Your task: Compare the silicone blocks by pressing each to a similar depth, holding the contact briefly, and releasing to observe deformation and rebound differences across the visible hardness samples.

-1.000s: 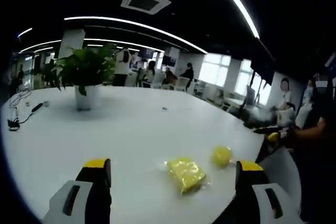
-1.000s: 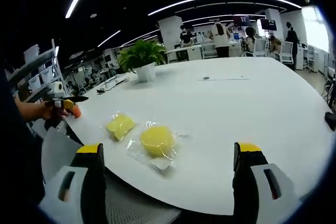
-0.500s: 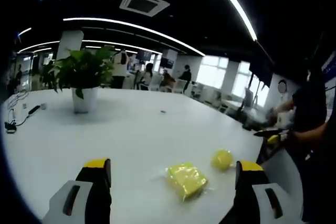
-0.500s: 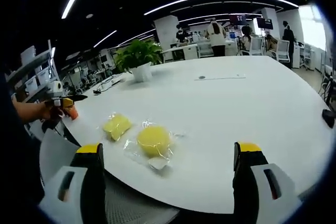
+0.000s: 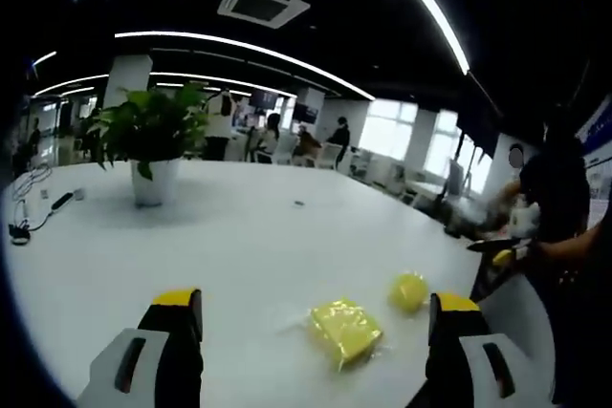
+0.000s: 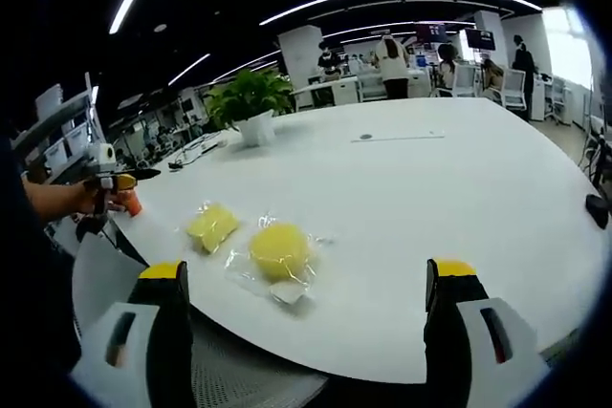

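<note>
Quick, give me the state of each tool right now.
Left tool: open, holding nothing.
Right tool: open, holding nothing.

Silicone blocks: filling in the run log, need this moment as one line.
left gripper: open, hovering | right gripper: open, hovering | square block, round block: bagged, untouched on white table | phase: pre-press
</note>
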Action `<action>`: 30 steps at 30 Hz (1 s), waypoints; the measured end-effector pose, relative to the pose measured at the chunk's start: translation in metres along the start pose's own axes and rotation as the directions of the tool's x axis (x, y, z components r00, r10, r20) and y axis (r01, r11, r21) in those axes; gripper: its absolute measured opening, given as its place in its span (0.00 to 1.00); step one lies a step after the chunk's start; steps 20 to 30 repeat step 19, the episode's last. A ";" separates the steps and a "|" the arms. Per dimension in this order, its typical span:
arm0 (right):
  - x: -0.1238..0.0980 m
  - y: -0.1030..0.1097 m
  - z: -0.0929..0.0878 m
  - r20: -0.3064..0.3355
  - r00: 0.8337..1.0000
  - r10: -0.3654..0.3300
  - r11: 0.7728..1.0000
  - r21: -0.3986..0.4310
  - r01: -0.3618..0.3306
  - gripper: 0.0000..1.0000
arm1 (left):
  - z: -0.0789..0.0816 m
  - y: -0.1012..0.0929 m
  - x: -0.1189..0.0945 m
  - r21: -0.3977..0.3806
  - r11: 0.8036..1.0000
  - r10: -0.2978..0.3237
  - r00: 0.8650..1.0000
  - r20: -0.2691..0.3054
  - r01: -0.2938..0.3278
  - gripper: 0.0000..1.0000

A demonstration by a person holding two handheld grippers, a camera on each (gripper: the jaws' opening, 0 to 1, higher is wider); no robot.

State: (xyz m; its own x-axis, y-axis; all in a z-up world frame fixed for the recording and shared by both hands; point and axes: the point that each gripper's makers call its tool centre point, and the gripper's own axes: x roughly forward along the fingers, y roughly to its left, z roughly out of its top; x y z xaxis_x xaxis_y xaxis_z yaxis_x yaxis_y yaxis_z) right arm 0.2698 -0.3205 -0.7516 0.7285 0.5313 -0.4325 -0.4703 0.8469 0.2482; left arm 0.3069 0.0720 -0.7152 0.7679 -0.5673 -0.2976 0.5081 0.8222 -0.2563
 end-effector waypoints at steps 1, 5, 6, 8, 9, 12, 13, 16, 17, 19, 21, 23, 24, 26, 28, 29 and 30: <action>0.000 -0.001 0.000 0.000 1.000 0.000 1.000 -0.001 0.000 0.96 | 0.001 0.000 0.000 -0.003 1.000 0.001 1.000 0.003 -0.001 1.00; 0.001 -0.002 0.001 -0.002 1.000 0.001 1.000 0.002 -0.001 0.96 | 0.001 0.000 0.000 -0.004 1.000 0.004 1.000 0.003 -0.004 1.00; 0.001 -0.002 0.002 -0.001 1.000 0.002 1.000 0.002 -0.002 0.96 | 0.000 0.000 -0.001 -0.005 1.000 0.003 1.000 0.006 -0.003 1.00; 0.003 -0.002 0.001 -0.002 1.000 0.003 1.000 0.004 -0.003 0.96 | -0.001 0.000 -0.001 -0.007 1.000 0.004 1.000 0.005 -0.004 1.00; 0.004 -0.002 0.001 -0.003 1.000 0.005 1.000 0.006 -0.005 0.96 | -0.002 0.000 -0.002 -0.009 1.000 0.008 1.000 -0.002 -0.008 1.00; 0.005 0.001 0.002 -0.003 1.000 0.012 1.000 0.005 -0.012 0.96 | -0.002 -0.004 -0.002 -0.009 1.000 0.001 1.000 -0.003 -0.001 1.00; 0.006 0.001 0.002 -0.004 1.000 0.015 1.000 0.005 -0.015 0.96 | -0.002 -0.005 -0.002 -0.002 1.000 -0.001 1.000 -0.006 0.001 1.00; 0.007 -0.003 0.000 -0.006 1.000 0.020 1.000 0.004 -0.020 0.96 | -0.003 -0.005 0.000 0.000 1.000 0.004 1.000 -0.011 -0.004 1.00; 0.007 -0.005 -0.001 -0.011 1.000 0.019 1.000 0.007 -0.019 0.96 | -0.004 -0.004 0.000 -0.010 1.000 0.007 1.000 -0.014 -0.007 1.00; 0.007 -0.006 -0.001 -0.016 1.000 0.019 1.000 0.010 -0.019 0.96 | -0.005 -0.006 0.001 -0.014 1.000 0.010 1.000 -0.019 -0.011 1.00; 0.007 -0.006 -0.001 -0.016 1.000 0.019 1.000 0.010 -0.019 0.96 | -0.005 -0.006 0.001 -0.014 1.000 0.010 1.000 -0.019 -0.011 1.00; 0.007 -0.006 -0.001 -0.016 1.000 0.019 1.000 0.010 -0.019 0.96 | -0.005 -0.006 0.001 -0.014 1.000 0.010 1.000 -0.019 -0.011 1.00; 0.007 -0.006 -0.001 -0.016 1.000 0.019 1.000 0.010 -0.019 0.96 | -0.005 -0.006 0.001 -0.014 1.000 0.010 1.000 -0.019 -0.011 1.00; 0.007 -0.006 -0.001 -0.016 1.000 0.019 1.000 0.010 -0.019 0.96 | -0.005 -0.006 0.001 -0.014 1.000 0.010 1.000 -0.019 -0.011 1.00; 0.007 -0.006 -0.001 -0.016 1.000 0.019 1.000 0.010 -0.019 0.96 | -0.005 -0.006 0.001 -0.014 1.000 0.010 1.000 -0.019 -0.011 1.00; 0.007 -0.006 -0.001 -0.016 1.000 0.019 1.000 0.010 -0.019 0.96 | -0.005 -0.006 0.001 -0.014 1.000 0.010 1.000 -0.019 -0.011 1.00; 0.007 -0.006 -0.001 -0.016 1.000 0.019 1.000 0.010 -0.019 0.96 | -0.005 -0.006 0.001 -0.014 1.000 0.010 1.000 -0.019 -0.011 1.00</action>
